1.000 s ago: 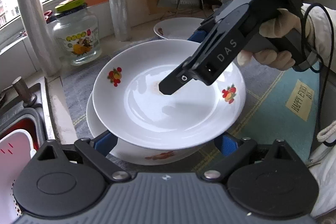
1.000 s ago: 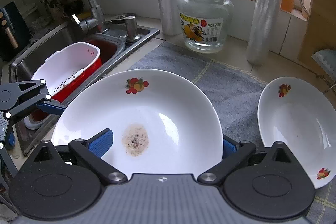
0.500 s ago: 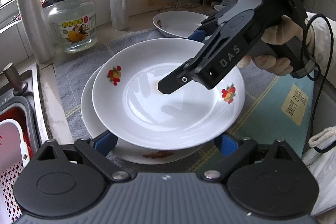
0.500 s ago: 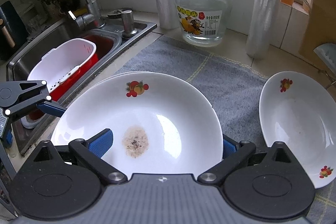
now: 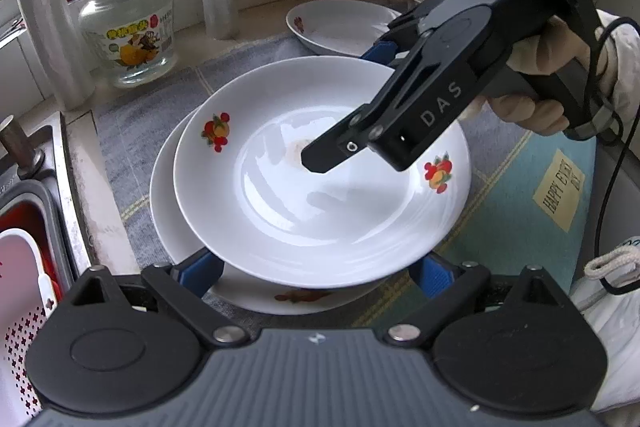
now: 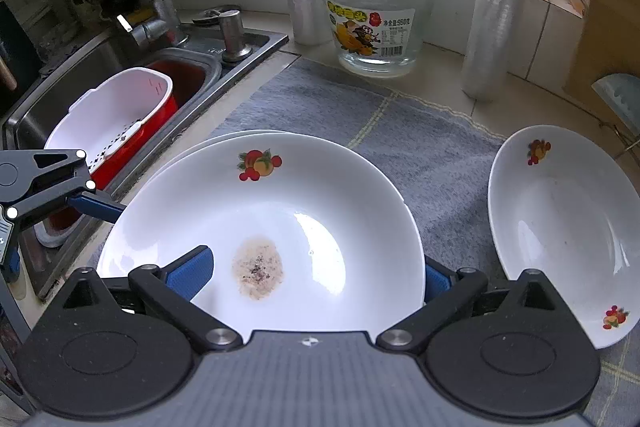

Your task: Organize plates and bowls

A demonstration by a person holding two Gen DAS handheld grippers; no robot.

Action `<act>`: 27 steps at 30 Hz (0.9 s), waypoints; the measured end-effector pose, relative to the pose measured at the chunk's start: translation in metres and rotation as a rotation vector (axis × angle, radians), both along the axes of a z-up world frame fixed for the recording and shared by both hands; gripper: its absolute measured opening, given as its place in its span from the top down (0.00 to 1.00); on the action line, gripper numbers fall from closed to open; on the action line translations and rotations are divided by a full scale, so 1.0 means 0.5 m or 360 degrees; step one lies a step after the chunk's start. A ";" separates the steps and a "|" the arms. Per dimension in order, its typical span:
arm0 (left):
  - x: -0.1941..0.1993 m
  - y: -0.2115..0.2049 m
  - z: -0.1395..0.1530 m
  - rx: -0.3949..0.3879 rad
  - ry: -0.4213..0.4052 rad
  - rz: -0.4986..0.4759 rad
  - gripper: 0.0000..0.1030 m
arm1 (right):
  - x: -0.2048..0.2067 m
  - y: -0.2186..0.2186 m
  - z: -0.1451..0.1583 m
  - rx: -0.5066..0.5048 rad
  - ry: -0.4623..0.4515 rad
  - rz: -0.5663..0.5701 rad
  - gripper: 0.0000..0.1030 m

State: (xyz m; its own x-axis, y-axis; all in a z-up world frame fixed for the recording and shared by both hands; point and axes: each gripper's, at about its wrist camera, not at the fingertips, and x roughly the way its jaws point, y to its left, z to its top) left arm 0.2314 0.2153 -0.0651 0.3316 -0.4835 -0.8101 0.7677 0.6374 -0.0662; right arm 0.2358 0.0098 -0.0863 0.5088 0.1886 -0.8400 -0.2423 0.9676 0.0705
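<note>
Two white plates with fruit pictures sit one on top of the other on the gray mat (image 6: 420, 131). The top plate (image 6: 288, 211) lies a bit off to one side of the bottom plate (image 5: 172, 211), so a strip of the bottom one peeks out toward the sink (image 6: 200, 67).

My right gripper (image 6: 316, 273) is on the top plate. One blue finger (image 6: 188, 273) lies inside the plate and the other is under its rim, but I cannot tell if they pinch it or are just loose around it. My left gripper (image 5: 316, 273) has its blue fingers (image 5: 200, 269) spread wide, one on each side under the near rim of the top plate.

Only my right view shows the brown, speckled food stain (image 6: 258, 273) in the middle of the top plate. In my left view the right gripper's black body mostly hides that spot. Only my left view shows the gloved right hand (image 5: 532, 95) holding the gripper, and the blue mat (image 5: 520, 211) next to the plates.

A third dish, a white bowl (image 6: 560, 227), sits away from the stack, on the side far from the sink. A glass jar (image 6: 378, 15) with a green lid stands behind the plates.
</note>
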 end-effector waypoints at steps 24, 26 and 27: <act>0.046 -0.006 0.007 0.0089 0.0204 -0.0132 0.05 | -0.009 -0.016 0.015 0.0094 -0.0003 -0.0050 0.00; 0.052 -0.008 0.009 0.0101 0.0235 -0.0144 0.05 | -0.012 -0.018 0.017 0.0102 -0.0004 -0.0056 0.00; 0.053 -0.008 0.010 0.0107 0.0247 -0.0148 0.05 | -0.013 -0.019 0.017 0.0107 -0.0006 -0.0058 0.00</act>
